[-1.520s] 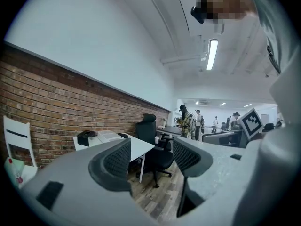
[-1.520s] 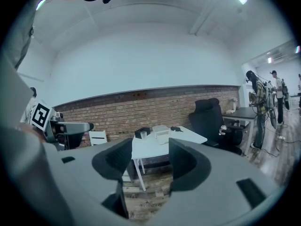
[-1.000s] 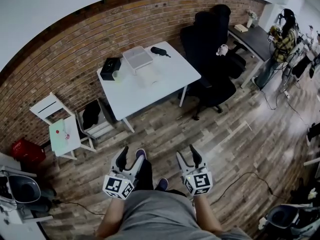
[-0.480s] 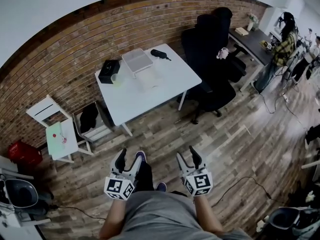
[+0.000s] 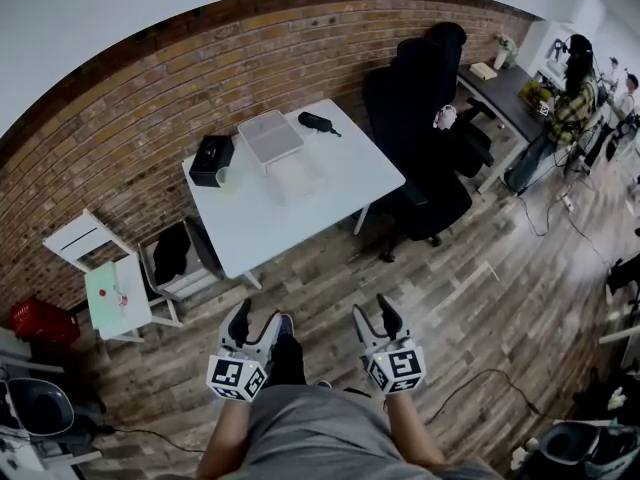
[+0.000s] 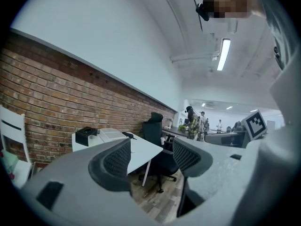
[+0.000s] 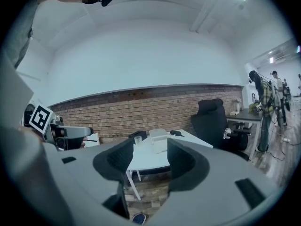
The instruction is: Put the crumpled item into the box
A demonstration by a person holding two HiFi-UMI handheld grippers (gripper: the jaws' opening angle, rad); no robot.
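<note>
Brick wall (image 5: 150,118) and wood floor (image 5: 480,268) frame a white worktop (image 5: 335,188) that lies well ahead of the person. The left gripper (image 6: 151,158) has its jaws apart with nothing between them, only floor and a black chair (image 5: 425,118) showing through the gap. The right gripper (image 7: 146,160) is the same, jaws apart and empty, and it looks towards the worktop. Both are held side by side, near level, low in front of the body. On the worktop, a pale, see-through patch that I take for the crumpled item (image 5: 296,180) lies towards the middle, just on the near side of the clear box (image 5: 270,136), which sits by the far edge. Whether the box is lidded cannot be told from here. A black case (image 5: 211,159) fills the far left corner with a cup (image 7: 137,140) just beside it, and a small black object (image 5: 317,122) lies at the far right corner. The step in hand looks like the approach. Coming square to the near edge would put item and box within easy reach. From there, one gripper could pinch a raised fold of the item rather than press it flat, since light film may slide or spring back. The other gripper could steady or open the box, keeping clear of the cup.
</note>
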